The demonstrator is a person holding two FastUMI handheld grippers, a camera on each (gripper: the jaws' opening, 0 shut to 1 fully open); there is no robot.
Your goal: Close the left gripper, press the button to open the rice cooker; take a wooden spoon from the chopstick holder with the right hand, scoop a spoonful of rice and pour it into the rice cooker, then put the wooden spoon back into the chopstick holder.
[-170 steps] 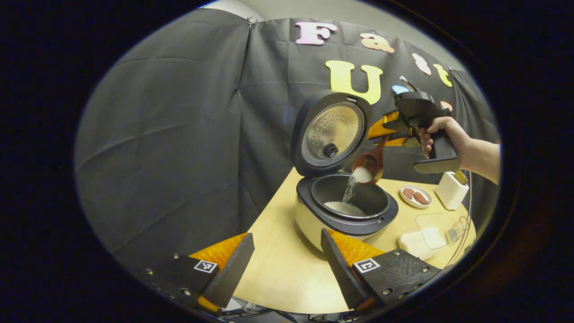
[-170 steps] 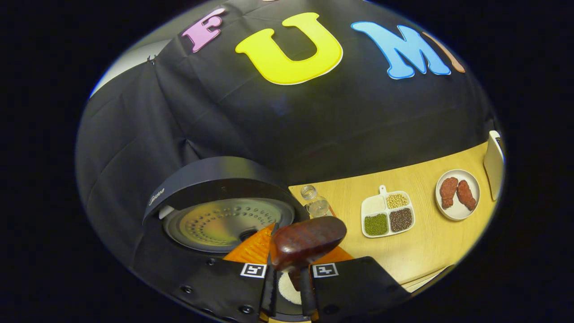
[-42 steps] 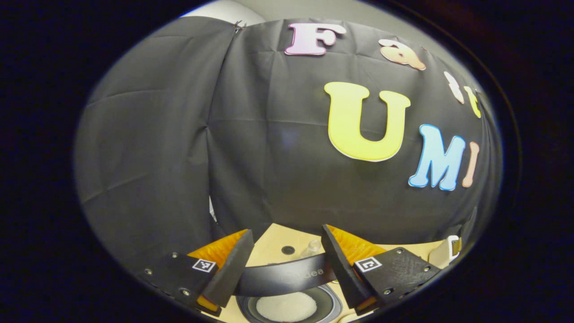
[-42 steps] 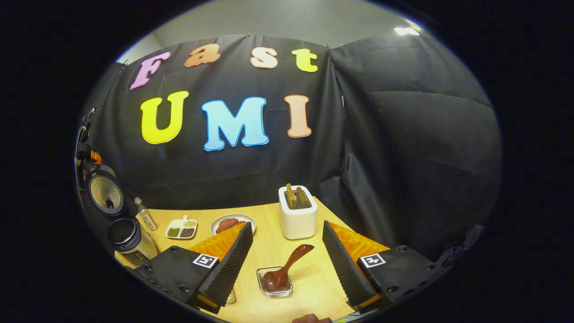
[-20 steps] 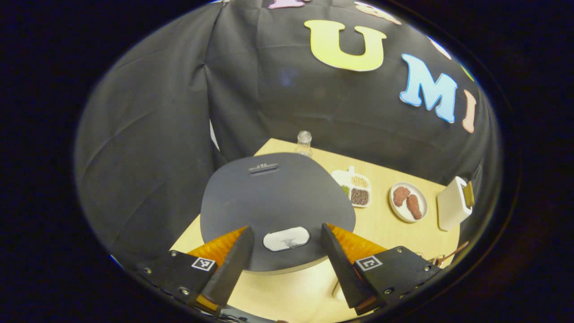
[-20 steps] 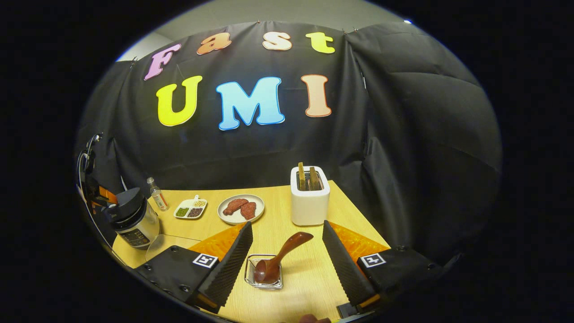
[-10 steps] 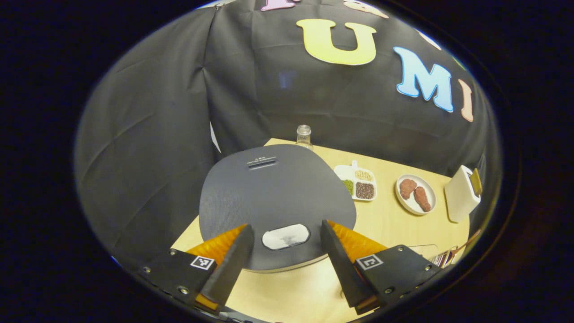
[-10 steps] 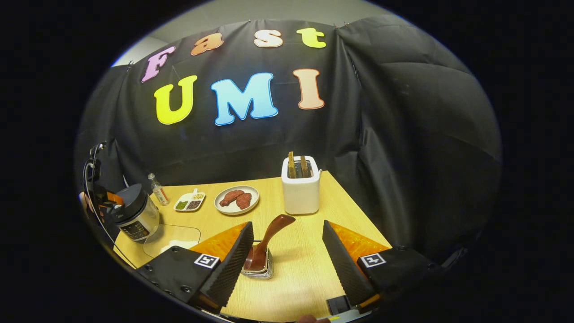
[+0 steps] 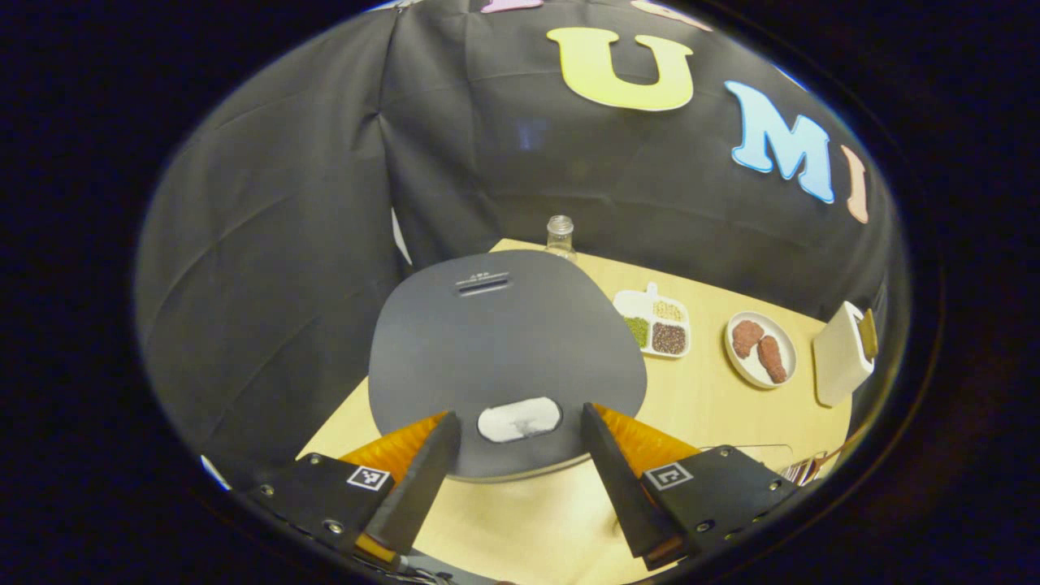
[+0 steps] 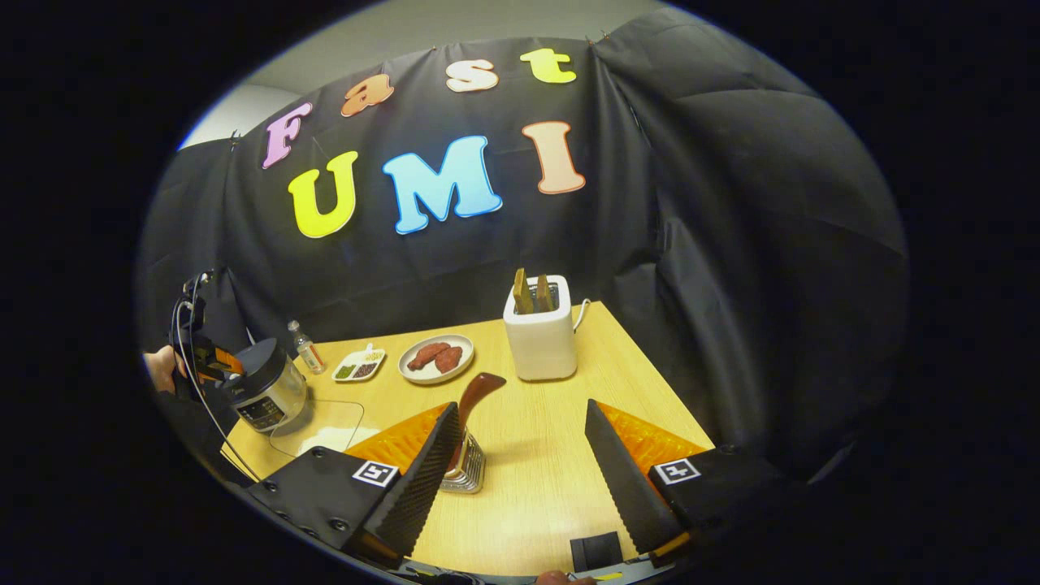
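Rice cooker (image 9: 504, 341) seen from above in the left gripper view, dark lid down flat, pale oval button (image 9: 520, 419) at the front edge. Left tool (image 9: 517, 416) spread wide just over that edge, one finger on each side of the button, pinching nothing. Probably poised there because the button is that tool's only job.

Behind the cooker on the tabletop (image 9: 715, 406): small clear bottle (image 9: 559, 236), divided dish of beans (image 9: 656, 321), plate of reddish pieces (image 9: 760, 349), white toaster (image 9: 841, 361).

Wooden spoon (image 10: 470, 406) in the right gripper view, standing bowl-down in the metal chopstick holder (image 10: 465, 471), handle leaning up and to the right. Propped that way by the holder's rim, so the handle stays easy to reach. Right tool (image 10: 520, 463) also spread and empty, with the holder just beside the left-hand finger in that view, not between the two fingers.

Farther left in the same view, a clear tray holding a patch of rice (image 10: 325, 435), near the cooker.

Judging from the shut lid and the parked spoon, looks like the end of the task, with nothing left in either tool.
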